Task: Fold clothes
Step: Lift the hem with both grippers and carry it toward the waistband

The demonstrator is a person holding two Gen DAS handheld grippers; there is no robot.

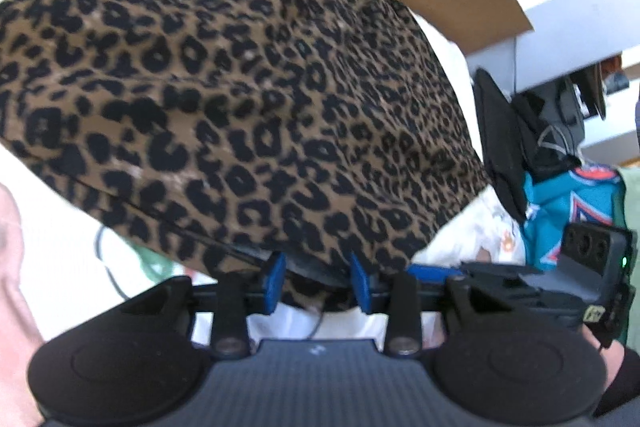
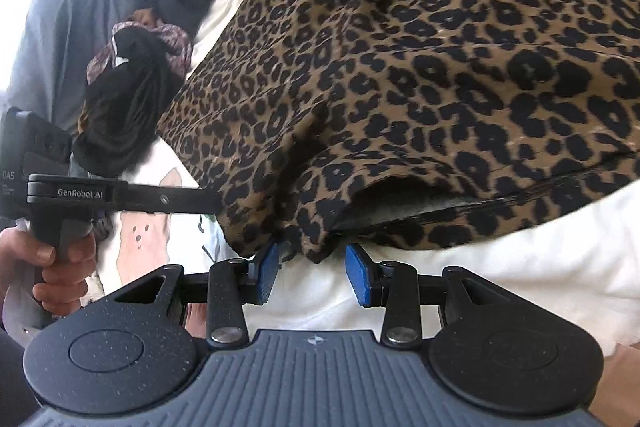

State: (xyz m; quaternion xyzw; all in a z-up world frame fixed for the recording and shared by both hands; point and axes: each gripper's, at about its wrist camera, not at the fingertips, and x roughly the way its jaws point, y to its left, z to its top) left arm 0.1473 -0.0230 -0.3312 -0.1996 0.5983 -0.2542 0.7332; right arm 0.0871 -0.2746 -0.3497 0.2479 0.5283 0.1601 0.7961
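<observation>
Both hand-held grippers, left (image 1: 318, 285) and right (image 2: 314, 273), stand part-open at the leopard-print garment's (image 1: 240, 87) hem, gripping nothing.

My two wrist cameras look steeply down, close over the leopard-print garment (image 1: 240, 87), which both share.

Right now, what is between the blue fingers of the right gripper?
In the right wrist view, a hem corner of the leopard-print garment hangs between the right gripper fingers, which stand apart.

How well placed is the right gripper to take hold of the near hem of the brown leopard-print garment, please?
Probably well: the right gripper is open, with the brown leopard-print garment hem hanging between its blue pads and nothing in the way.
</observation>
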